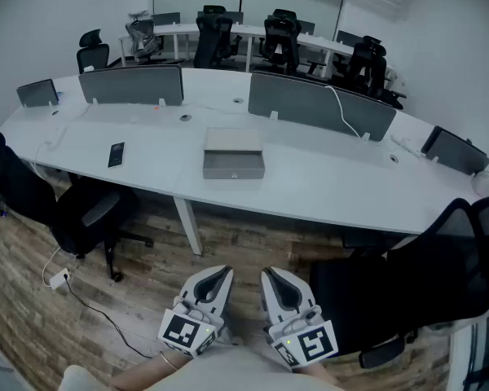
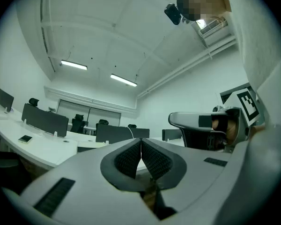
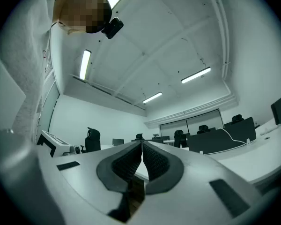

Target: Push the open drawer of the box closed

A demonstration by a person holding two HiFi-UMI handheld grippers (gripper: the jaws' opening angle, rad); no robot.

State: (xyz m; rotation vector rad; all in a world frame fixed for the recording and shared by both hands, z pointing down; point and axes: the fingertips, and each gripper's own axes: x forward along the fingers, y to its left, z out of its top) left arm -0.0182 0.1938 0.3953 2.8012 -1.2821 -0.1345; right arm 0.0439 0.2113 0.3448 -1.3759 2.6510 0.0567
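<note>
At the far left of the head view, a dark phone lies flat on the long curved white desk, and a black office chair stands tucked under the near edge.

Toward the middle of the desk sits the grey box, well apart from the phone and just in front of the row of grey dividers. Its drawer faces the person. The darker front panel seems to stand out a little from under the lighter top, but how far it is pulled out cannot be read from this far back.

Low in the view, close to the person's body and over the wooden floor, the left gripper and the right gripper are held side by side, both aimed roughly at the desk. Each gripper's own view shows its jaws pressed together with nothing between them. Both are well apart from the box. A second black chair stands at the right.

The push has not begun, and the step in hand looks like the approach. The next move probably calls for carrying one gripper forward to the drawer's front panel, setting the closed jaws squarely against its middle, and pushing straight in. An off-centre push may skew the drawer or slide the whole box across the smooth desk.
</note>
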